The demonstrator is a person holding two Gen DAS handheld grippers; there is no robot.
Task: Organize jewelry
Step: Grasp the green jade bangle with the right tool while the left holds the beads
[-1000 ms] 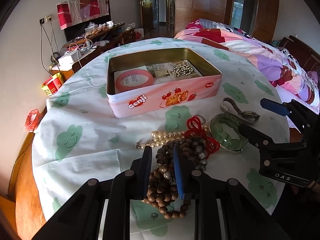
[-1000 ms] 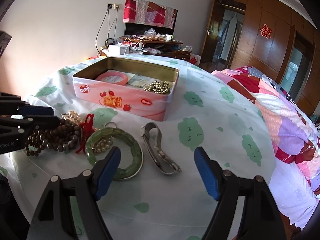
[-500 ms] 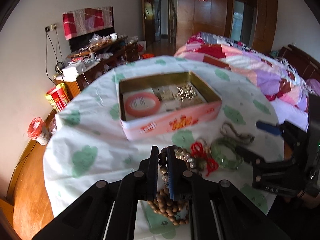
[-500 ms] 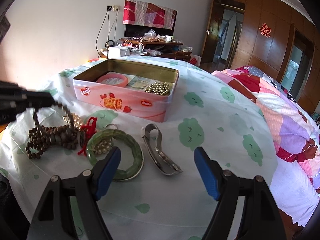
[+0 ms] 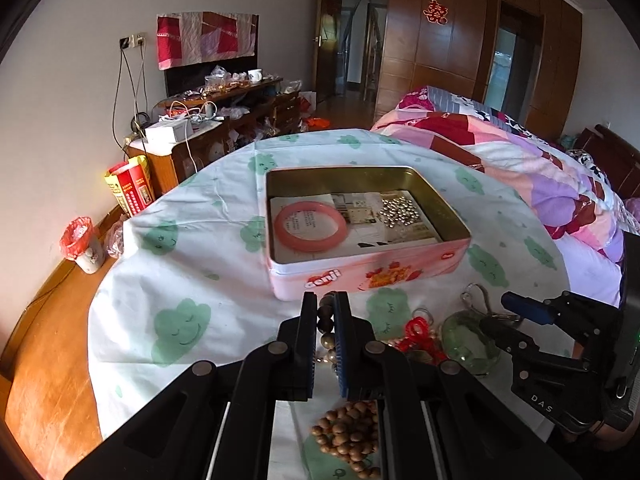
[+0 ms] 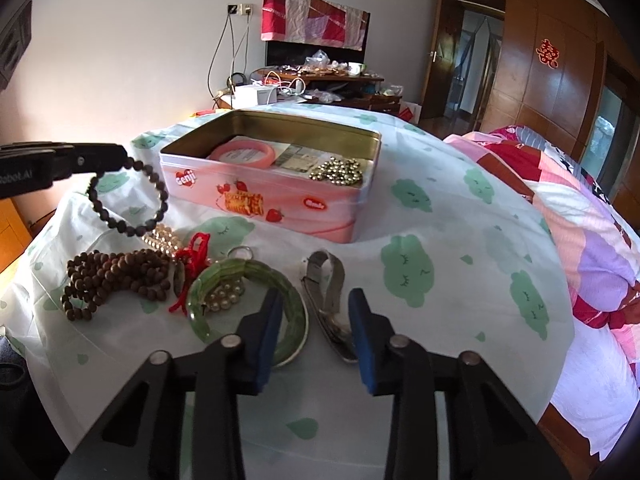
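Dark bead bracelet pinched in my left gripper, loop dangling clear of the cloth, just short of the pink "Genji" tin. My right gripper has just been closing, part open, straddling the metal watch, pads off it. Bare tablecloth to its right.

White tablecloth with green cloud faces, patchwork quilt on the bed, cluttered wooden cabinet, red double-happiness sign on the wardrobe, small bin with red liner
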